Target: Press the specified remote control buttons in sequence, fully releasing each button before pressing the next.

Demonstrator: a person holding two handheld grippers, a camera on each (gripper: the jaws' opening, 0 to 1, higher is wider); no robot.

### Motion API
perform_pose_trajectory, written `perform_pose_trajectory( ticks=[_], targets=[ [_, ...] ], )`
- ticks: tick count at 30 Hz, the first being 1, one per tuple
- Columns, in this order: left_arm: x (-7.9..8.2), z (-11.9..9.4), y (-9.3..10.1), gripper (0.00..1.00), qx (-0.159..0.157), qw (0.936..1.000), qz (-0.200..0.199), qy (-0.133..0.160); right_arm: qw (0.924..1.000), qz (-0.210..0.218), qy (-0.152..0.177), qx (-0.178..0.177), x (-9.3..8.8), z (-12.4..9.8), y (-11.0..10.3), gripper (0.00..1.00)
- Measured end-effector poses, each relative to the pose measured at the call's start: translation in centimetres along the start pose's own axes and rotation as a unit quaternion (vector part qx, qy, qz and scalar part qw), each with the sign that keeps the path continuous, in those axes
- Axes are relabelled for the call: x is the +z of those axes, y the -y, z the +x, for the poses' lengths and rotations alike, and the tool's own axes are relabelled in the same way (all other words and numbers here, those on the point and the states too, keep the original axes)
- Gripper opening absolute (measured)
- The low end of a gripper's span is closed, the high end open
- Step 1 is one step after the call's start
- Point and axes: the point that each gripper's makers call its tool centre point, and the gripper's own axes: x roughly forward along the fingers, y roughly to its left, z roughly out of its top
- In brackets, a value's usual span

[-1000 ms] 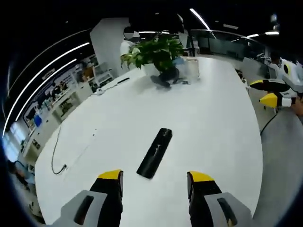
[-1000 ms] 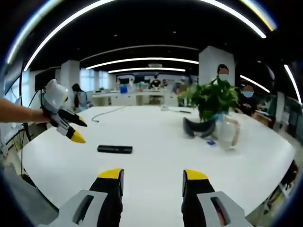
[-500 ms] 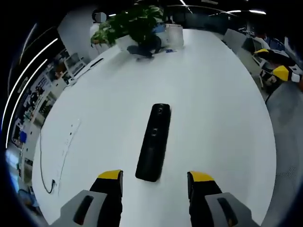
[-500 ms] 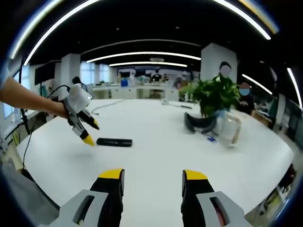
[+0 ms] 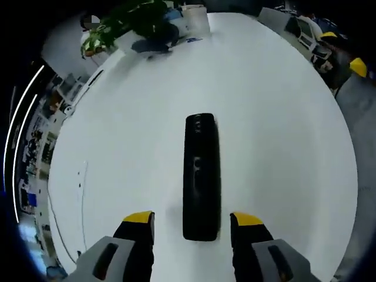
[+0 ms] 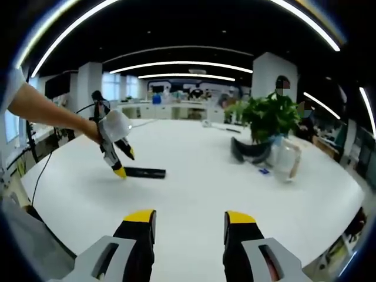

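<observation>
- Open-plan office; a broad white oval surface (image 5: 282, 147).
- Left gripper (image 5: 192, 218), released, straddles the near end of the long black plastic remote control (image 5: 201, 176), whose long axis runs straight ahead.
- Right gripper (image 6: 189, 216), released, hangs well apart.

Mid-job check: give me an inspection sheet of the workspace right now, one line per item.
Surface: white table, large, mostly bare.
Job's things: black remote lying flat, lengthwise between the left jaws' line.
Clutter: potted plant, dark headset-like object, clear jug at the far end.
Grippers: left gripper open, tips down beside the remote's end; right gripper open, hanging back.
Cables: thin cable on the table edge.
Surroundings: open office, people beyond.
</observation>
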Motion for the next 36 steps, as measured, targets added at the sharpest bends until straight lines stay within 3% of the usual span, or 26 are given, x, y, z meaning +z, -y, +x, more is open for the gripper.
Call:
perform_pose_trajectory(
  ticks=[5,9,12,13,15,23,32,36],
  targets=[
    [-0.2,0.1,0.0,0.55,-0.031,0.9992,0.013,-0.024,1.0,0.002,-0.001,-0.002,0.0,0.0,0.2,0.42],
    [-0.5,0.4,0.4,0.54,-0.067,0.9961,-0.022,-0.053,1.0,-0.002,-0.004,0.003,-0.1,0.1,-0.1,0.4],
    [-0.6,0.5,0.9,0.47,-0.104,0.9925,-0.033,-0.056,1.0,-0.003,-0.005,0.002,-0.2,0.1,-0.1,0.41],
    [-0.8,0.4,1.3,0.45,-0.119,0.9884,-0.07,-0.062,1.0,-0.002,-0.004,0.0,-0.1,0.0,0.0,0.41],
    [-0.6,0.4,0.9,0.45,-0.108,0.9922,-0.035,-0.051,1.0,0.0,0.006,-0.005,0.2,-0.1,0.3,0.41],
    [-0.7,0.5,0.7,0.43,-0.107,0.9914,-0.044,-0.06,0.9999,0.003,0.011,-0.006,0.4,-0.3,0.3,0.38],
    [-0.6,0.2,2.5,0.23,-0.097,0.9921,-0.05,-0.061,0.9998,0.006,0.018,-0.01,0.6,-0.5,0.5,0.38],
    [-0.7,0.2,2.8,0.23,-0.077,0.9935,-0.056,-0.063,0.9997,0.006,0.022,-0.01,0.7,-0.6,0.6,0.38]
  ],
)
